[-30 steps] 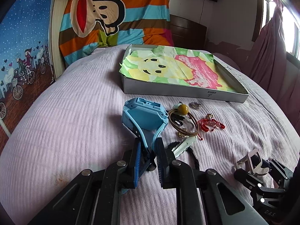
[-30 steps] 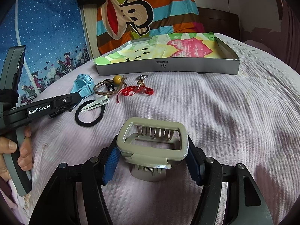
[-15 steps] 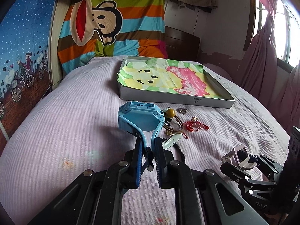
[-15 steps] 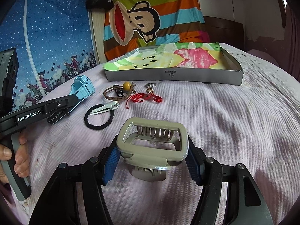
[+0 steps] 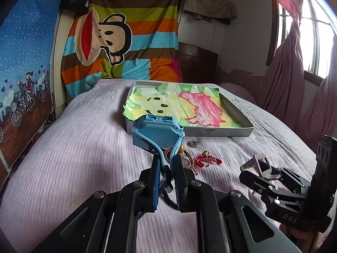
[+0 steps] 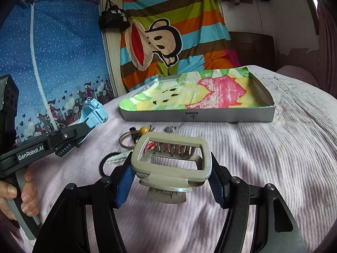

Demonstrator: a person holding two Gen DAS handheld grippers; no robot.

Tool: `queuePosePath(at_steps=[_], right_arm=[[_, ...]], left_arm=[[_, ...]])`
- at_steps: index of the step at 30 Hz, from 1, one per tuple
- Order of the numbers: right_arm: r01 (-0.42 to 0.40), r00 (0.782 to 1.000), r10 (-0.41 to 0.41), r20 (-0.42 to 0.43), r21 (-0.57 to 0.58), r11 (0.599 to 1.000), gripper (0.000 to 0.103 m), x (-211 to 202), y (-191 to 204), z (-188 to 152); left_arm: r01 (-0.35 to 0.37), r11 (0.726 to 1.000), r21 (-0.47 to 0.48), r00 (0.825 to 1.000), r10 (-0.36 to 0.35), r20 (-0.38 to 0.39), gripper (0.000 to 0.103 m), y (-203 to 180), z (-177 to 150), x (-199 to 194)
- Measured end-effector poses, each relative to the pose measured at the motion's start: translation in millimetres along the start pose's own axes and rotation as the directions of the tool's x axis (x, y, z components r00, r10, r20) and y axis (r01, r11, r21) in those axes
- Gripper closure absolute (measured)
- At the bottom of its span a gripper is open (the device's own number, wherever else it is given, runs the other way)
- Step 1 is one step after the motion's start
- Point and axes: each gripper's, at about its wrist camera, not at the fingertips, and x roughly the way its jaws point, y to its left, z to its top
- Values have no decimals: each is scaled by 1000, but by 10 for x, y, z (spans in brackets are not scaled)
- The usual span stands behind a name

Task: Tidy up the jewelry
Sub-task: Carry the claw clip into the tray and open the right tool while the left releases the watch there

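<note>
I am lifting both loads off the bed (image 5: 73, 147) and carrying them toward the tray (image 5: 219, 131): a second ago they were low over the lilac cover, and now they are riding higher, with the tray's near wall much closer ahead. To me that means the picking-up is finished and the dropping-in is next.

My left gripper (image 5: 166, 166) is clamping its fingers tight on the strap of the blue watch (image 5: 157, 132), whose case is now hanging just before the tray's near wall. My right gripper (image 6: 171, 175) is squeezing the beige hair claw (image 6: 171, 155) from both sides, teeth facing away from me, still short of the tray.

Left lying on the cover between me and the tray are the black hair tie (image 6: 105, 162), the brown cord with its yellow bead (image 6: 144, 129), the red beaded bracelet (image 5: 207, 160) and a small silver ring (image 5: 193, 144).

As for writing, "GenRobot.AI" is showing on my left gripper's side and "DAS" on my right one's body. The print on the tray wall and on the black bag (image 6: 113, 19) is too small for me to read.
</note>
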Motion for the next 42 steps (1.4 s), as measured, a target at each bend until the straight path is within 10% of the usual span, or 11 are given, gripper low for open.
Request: queuePosePath(at_steps=[16, 29, 42], right_arm=[[-31, 999, 28, 29, 90, 995, 44, 1036, -404, 1145], [11, 993, -5, -115, 47, 999, 44, 1572, -440, 964], [-8, 999, 11, -48, 69, 998, 30, 1344, -526, 834]], left_arm=[[19, 999, -48, 1000, -19, 0, 91, 171, 831, 894], [6, 996, -86, 986, -20, -164, 90, 255, 695, 1403], [9, 991, -130, 991, -26, -129, 64, 352, 585, 1202]])
